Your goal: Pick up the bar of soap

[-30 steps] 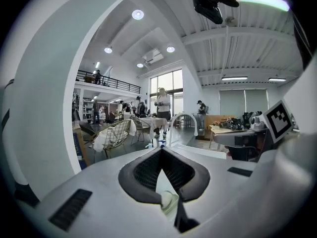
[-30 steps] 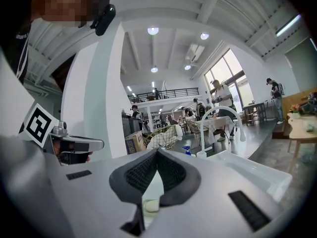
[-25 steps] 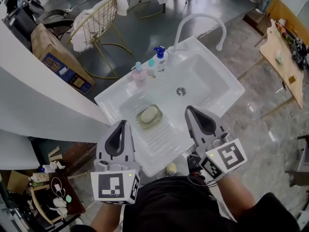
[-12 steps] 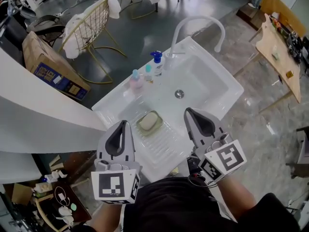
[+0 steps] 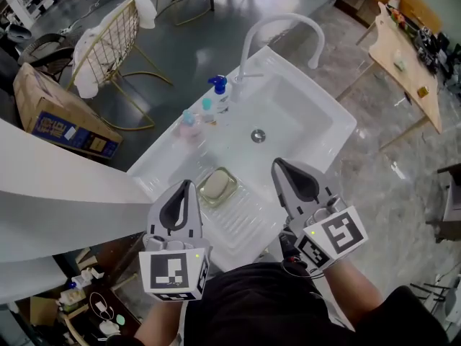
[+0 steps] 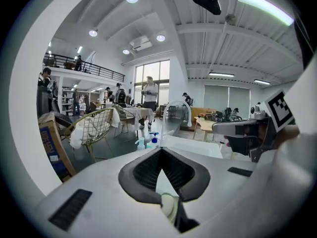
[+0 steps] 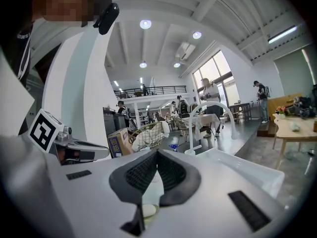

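The pale bar of soap point(image 5: 216, 185) lies in a green dish point(image 5: 227, 192) on the ribbed drainboard of the white sink point(image 5: 317, 110). My left gripper point(image 5: 186, 185) hovers just left of the dish, jaws shut and empty. My right gripper point(image 5: 278, 163) hangs to the dish's right, over the front edge of the basin, also shut with nothing in it. In the left gripper view the shut left gripper point(image 6: 161, 150) points level toward the tap point(image 6: 179, 114). The right gripper view has the shut right gripper point(image 7: 157, 152) and the tap point(image 7: 214, 114). The soap is hidden in both gripper views.
A blue pump bottle point(image 5: 218, 92), a small teal bottle point(image 5: 207, 109) and a pink bottle point(image 5: 189, 125) stand on the sink's back ledge by the curved white tap point(image 5: 282, 29). A wire chair point(image 5: 108, 45) and a cardboard box point(image 5: 57, 117) stand beyond, a wooden table point(image 5: 403, 56) to the right.
The head view has shifted: the sink and soap dish sit a little lower and further left in the picture. Both grippers keep their places and stay shut.
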### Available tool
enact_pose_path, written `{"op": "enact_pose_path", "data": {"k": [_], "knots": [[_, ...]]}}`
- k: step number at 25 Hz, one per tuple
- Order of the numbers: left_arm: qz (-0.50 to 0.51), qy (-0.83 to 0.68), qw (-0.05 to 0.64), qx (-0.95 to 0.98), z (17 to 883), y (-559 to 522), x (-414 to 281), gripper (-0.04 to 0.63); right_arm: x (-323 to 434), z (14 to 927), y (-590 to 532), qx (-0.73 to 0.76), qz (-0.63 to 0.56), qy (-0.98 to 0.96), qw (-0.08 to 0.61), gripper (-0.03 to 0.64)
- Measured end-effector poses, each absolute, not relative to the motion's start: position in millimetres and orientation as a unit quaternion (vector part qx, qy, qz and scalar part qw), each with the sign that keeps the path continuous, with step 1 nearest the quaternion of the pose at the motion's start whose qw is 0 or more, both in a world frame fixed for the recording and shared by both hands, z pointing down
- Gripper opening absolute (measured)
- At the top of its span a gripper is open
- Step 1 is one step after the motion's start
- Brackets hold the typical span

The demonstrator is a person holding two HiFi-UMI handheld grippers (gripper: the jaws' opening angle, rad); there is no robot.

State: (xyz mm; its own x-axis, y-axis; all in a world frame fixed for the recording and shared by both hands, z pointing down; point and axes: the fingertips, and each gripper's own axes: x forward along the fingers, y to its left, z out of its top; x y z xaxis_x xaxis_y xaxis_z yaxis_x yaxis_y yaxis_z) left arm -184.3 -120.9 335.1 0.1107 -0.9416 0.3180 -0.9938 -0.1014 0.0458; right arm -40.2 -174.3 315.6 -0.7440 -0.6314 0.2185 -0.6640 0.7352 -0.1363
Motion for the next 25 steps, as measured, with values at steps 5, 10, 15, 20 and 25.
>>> {"op": "enact_pose_path", "data": {"k": [5,10,15,20,25], "knots": [[0.129,-0.627,0.148,0.754,361.8,-133.7,-174.2,0.003,-32.2,322.1,-179.9,0.370,0.109,-0.918,0.088,0.008],[0.148,-0.584,0.185,0.776,394.5,-141.4,-157.7,0.056,-23.1,326.7,-184.9,0.390,0.114,-0.909,0.095,0.008],[0.169,-0.563,0.217,0.780,422.9,-148.3,-152.1,0.148,-17.9,331.5,-188.4,0.403,0.122,-0.901,0.101,0.008],[0.181,-0.536,0.263,0.781,453.3,-148.3,-145.0,0.213,-15.4,337.2,-189.4,0.408,0.126,-0.898,0.106,0.008],[0.227,-0.522,0.291,0.769,496.0,-149.1,-139.5,0.235,-12.5,339.4,-188.7,0.411,0.129,-0.896,0.107,0.008]]}}
